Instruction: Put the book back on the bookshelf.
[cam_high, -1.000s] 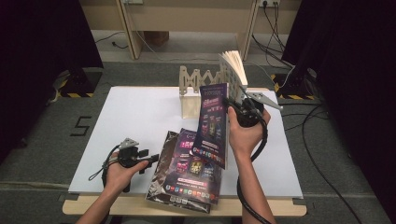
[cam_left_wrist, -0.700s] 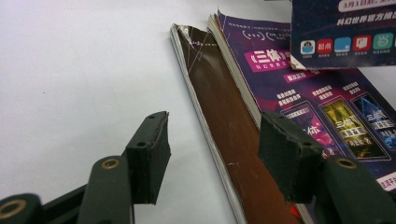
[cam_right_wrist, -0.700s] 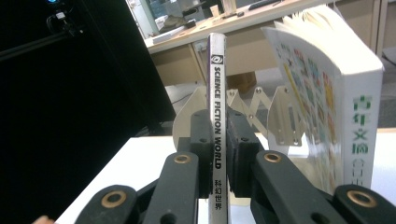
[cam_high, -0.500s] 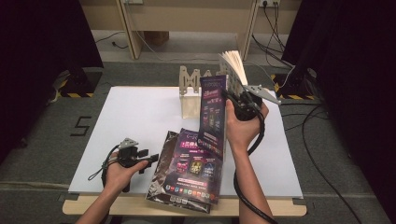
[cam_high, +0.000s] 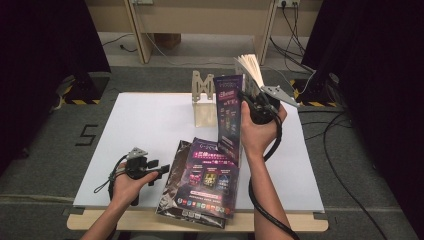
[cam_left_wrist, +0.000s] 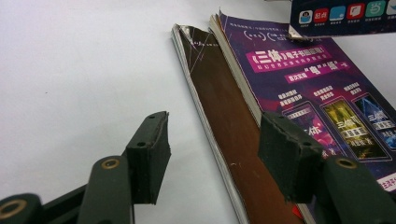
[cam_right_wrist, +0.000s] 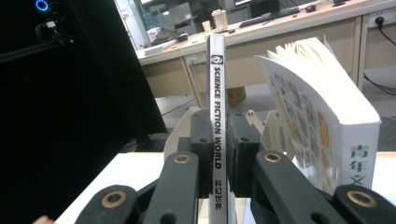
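Right gripper (cam_right_wrist: 218, 163) clamped on thin purple glossy magazine (cam_right_wrist: 217, 116) at spine: light, floppy, slippery. Left gripper (cam_left_wrist: 212, 154) open, empty.

The wooden rack (cam_high: 204, 95) is partly hidden behind the upright magazine (cam_high: 229, 116) in the high view, the lower end of that magazine's spine is cut off by the bottom edge in the right gripper view, and the small print on the flat magazines (cam_left_wrist: 299, 93) cannot be read.
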